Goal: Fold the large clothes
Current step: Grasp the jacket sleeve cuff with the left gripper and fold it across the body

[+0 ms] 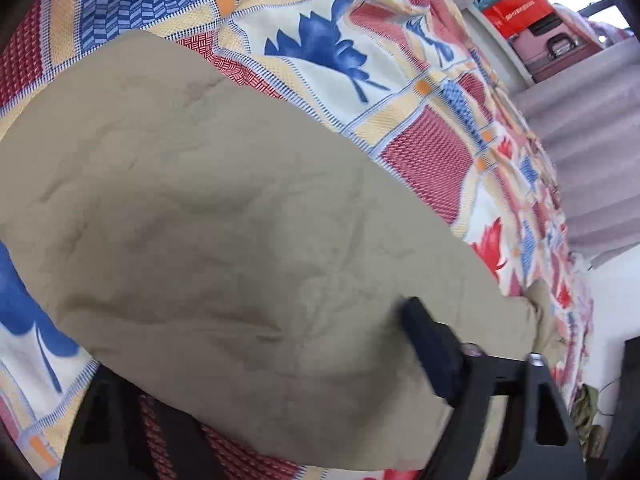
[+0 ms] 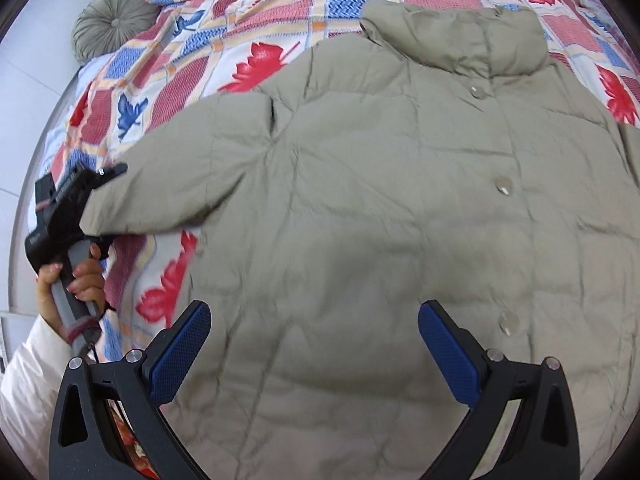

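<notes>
A large khaki puffer jacket [image 2: 380, 200] lies front-up on a patterned bed, collar at the far side, with snap buttons [image 2: 503, 185] down its front. Its left sleeve [image 2: 172, 176] stretches out to the left. My left gripper [image 2: 86, 216] is at the sleeve's cuff, which covers the fingers there. In the left wrist view the sleeve [image 1: 224, 224] fills the frame and drapes over the gripper [image 1: 304, 396]; one black finger [image 1: 428, 336] shows on top. My right gripper [image 2: 314, 332] hovers wide open and empty over the jacket's lower front.
The bed cover [image 2: 248, 28] has red, blue and cream patches with leaf prints. A round grey cushion [image 2: 114, 22] lies at the far left corner. Shelves with a red box [image 1: 516, 10] and a pink case [image 1: 556, 50] stand beyond the bed.
</notes>
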A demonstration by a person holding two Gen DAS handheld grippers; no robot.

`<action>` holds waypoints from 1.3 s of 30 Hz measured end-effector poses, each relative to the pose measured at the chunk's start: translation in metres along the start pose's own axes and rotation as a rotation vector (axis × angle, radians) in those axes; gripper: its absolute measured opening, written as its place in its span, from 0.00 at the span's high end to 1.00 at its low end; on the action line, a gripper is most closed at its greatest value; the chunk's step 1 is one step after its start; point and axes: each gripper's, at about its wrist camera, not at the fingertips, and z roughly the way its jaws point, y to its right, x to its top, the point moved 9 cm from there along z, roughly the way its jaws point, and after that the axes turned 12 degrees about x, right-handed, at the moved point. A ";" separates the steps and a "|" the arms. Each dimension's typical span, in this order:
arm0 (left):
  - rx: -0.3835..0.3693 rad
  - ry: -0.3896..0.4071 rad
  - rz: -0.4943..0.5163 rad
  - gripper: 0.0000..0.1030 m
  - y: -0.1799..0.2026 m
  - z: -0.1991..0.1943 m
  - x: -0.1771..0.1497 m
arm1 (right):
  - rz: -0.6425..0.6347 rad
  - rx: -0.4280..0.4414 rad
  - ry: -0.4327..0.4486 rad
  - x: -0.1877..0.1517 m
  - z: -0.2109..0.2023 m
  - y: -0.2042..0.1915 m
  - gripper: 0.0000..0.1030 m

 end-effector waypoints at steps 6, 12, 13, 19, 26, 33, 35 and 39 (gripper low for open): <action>-0.013 0.078 0.024 0.87 0.002 -0.028 0.018 | -0.013 0.052 0.062 0.050 0.026 -0.026 0.07; -0.005 0.231 0.187 0.87 0.037 -0.097 0.019 | 0.051 0.139 0.072 0.082 0.066 -0.042 0.82; -0.009 0.258 0.225 0.87 0.046 -0.109 0.016 | 0.054 0.160 0.072 0.085 0.073 -0.045 0.82; -0.109 0.316 0.442 0.87 0.131 -0.153 -0.018 | 0.110 0.262 0.005 0.075 0.125 -0.058 0.83; -0.246 0.290 0.630 0.87 0.260 -0.161 -0.093 | 0.136 0.318 -0.028 0.062 0.128 -0.054 0.83; -0.221 0.205 0.857 0.87 0.357 -0.095 -0.206 | 0.235 0.281 0.075 0.038 0.036 0.027 0.83; -0.169 0.167 0.897 0.87 0.363 -0.062 -0.230 | 0.260 0.212 0.118 0.030 0.007 0.061 0.83; -0.029 0.108 0.969 0.86 0.354 -0.003 -0.276 | 0.310 0.090 0.159 0.008 -0.033 0.123 0.83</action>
